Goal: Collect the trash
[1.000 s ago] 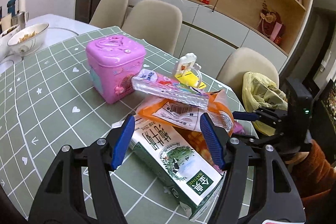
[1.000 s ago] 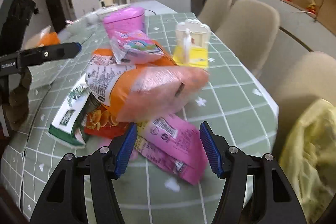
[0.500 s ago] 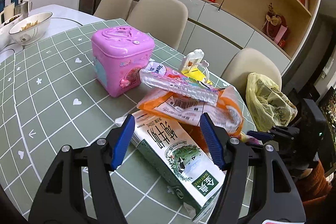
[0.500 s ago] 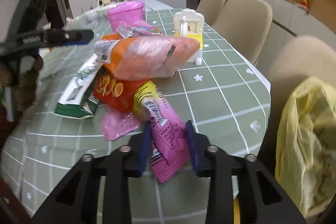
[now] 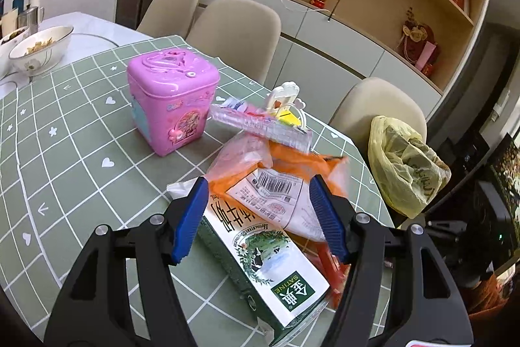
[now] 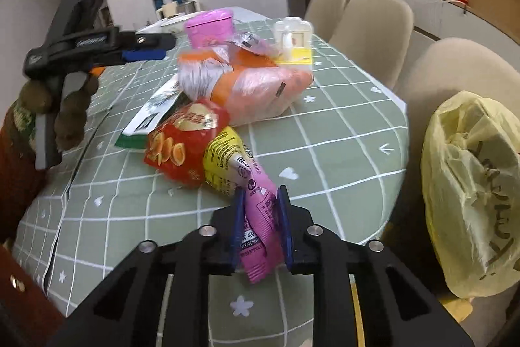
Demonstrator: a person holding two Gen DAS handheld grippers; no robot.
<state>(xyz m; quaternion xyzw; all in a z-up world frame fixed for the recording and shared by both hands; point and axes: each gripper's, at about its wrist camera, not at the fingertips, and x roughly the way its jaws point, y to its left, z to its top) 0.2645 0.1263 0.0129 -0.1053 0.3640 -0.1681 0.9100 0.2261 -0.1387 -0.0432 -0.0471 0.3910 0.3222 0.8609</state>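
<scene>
Right gripper point(image 6: 259, 228), lower centre of the right wrist view, jaws narrow and clamped on a pink snack wrapper point(image 6: 260, 226); the wrapper's upper end turns yellow and lies against a red snack bag point(image 6: 182, 139) at mid-frame. Left gripper point(image 5: 260, 217), lower centre of the left wrist view, jaws wide and holding nothing, poised over a green-and-white milk carton point(image 5: 269, 262) and an orange plastic bag point(image 5: 286, 184). The wrapper is judged light, thin and limp, its film probably slick; a pinch across the flat middle, as here, suits it better than a loose corner. The carton looks stiffer and is best taken across its narrow sides. A yellow trash bag point(image 6: 471, 194) sits on a chair at the right edge, the likely destination. Table point(image 6: 341, 132) covered in a green gridded cloth with white hearts and stars; pink box point(image 5: 172, 100) at centre left; beige chairs and shelving behind
</scene>
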